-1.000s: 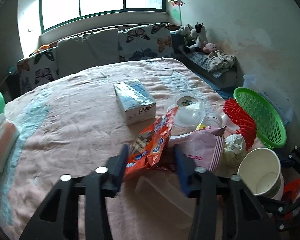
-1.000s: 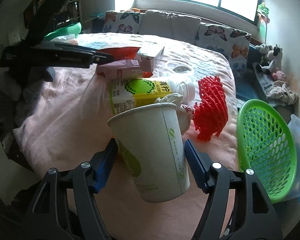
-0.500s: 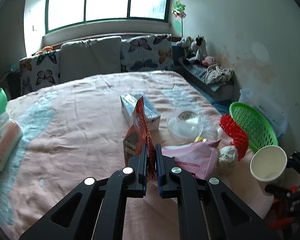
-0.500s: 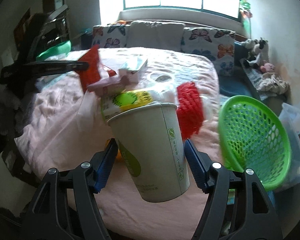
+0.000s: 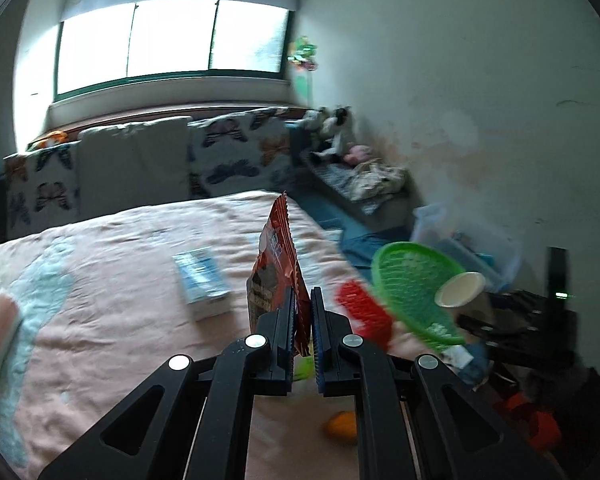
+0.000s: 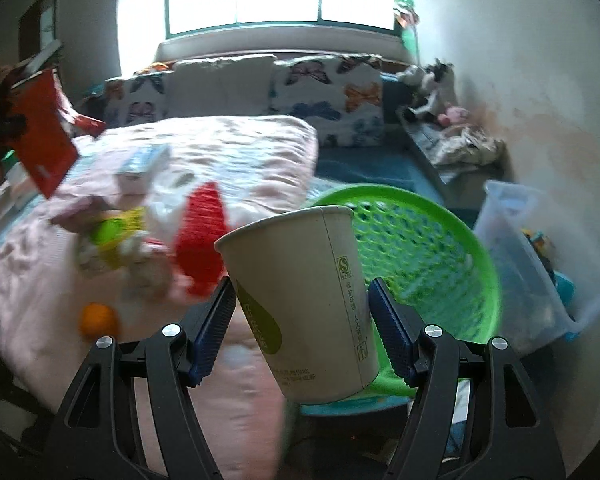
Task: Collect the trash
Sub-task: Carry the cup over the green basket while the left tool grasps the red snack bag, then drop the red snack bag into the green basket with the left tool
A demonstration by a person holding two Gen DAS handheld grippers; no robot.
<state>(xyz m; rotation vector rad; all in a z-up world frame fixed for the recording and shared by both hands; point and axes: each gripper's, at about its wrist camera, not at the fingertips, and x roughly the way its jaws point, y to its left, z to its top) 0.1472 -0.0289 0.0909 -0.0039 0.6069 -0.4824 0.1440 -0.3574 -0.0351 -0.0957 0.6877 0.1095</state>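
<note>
The right gripper (image 6: 302, 320) is clamped on a paper cup (image 6: 300, 300): the two blue pads are pressed against the cup's opposite walls, and the cup is held tilted, its mouth up and leaning away, its base down toward the camera. Directly behind the cup, and partly covered by it in the right wrist view, the green basket (image 6: 440, 248) is seen with its open side turned toward the fingers. The coming move is judged to turn on this relation: the basket lies straight ahead of the cup and a little to its right, so that only a short forward carry is needed before the cup can be let go. The cup's long axis is pointed roughly at the basket's opening.

The left gripper (image 5: 300, 320) is closed on the lower edge of an orange snack wrapper (image 5: 278, 264), which is held standing on edge, its long axis upright above the jaws. From these fingers the basket (image 5: 404, 280) lies ahead and to the right, with the cup (image 5: 460, 290) seen at its near rim. The right hand is therefore judged the nearer of the two.

More trash is left on the pink bedspread (image 5: 112, 280): a red mesh piece (image 6: 200, 236), a white carton (image 5: 202, 280) and an orange ball (image 6: 98, 318).
</note>
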